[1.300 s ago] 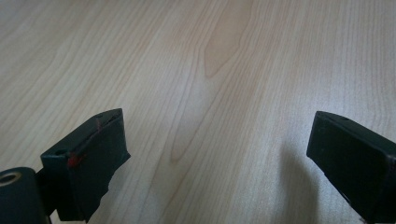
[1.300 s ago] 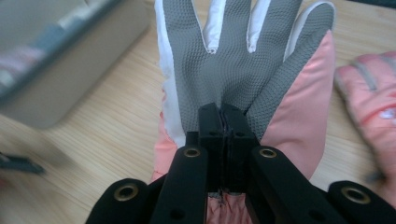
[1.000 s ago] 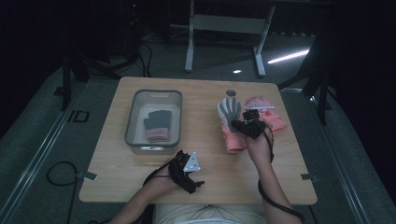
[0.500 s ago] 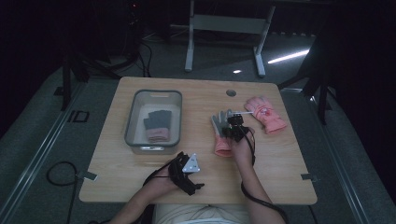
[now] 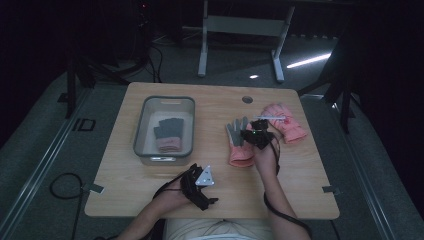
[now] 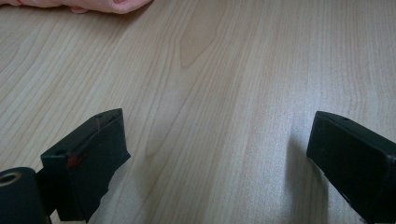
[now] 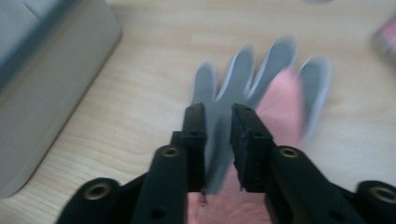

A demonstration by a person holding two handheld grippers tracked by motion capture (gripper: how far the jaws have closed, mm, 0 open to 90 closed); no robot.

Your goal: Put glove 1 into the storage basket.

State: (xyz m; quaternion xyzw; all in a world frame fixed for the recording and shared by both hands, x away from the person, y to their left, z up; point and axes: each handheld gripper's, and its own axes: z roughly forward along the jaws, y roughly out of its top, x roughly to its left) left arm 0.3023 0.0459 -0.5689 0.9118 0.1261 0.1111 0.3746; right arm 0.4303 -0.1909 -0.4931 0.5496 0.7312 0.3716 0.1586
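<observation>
A glove with grey palm and pink cuff (image 5: 237, 146) lies flat on the wooden table (image 5: 210, 110), fingers pointing away; it is blurred in the right gripper view (image 7: 261, 79). My right gripper (image 5: 251, 132) (image 7: 218, 110) hovers low over its palm. Its jaws have just been opening and stand a narrow gap apart, with the glove's grey palm showing through the gap and not pinched. My left gripper (image 5: 204, 186) (image 6: 217, 140) rests near the front edge, wide open, with bare wood between its jaws.
A grey bin (image 5: 142, 125) (image 7: 46, 70) at the left holds another grey and pink glove (image 5: 167, 135). A second pink glove (image 5: 286, 122) lies at the right of my right gripper. A round hole (image 5: 247, 99) sits near the table's far edge.
My right gripper carried the glove leftward from beside the second pink glove and down onto the table, then parted its jaws. The left gripper has kept still.
</observation>
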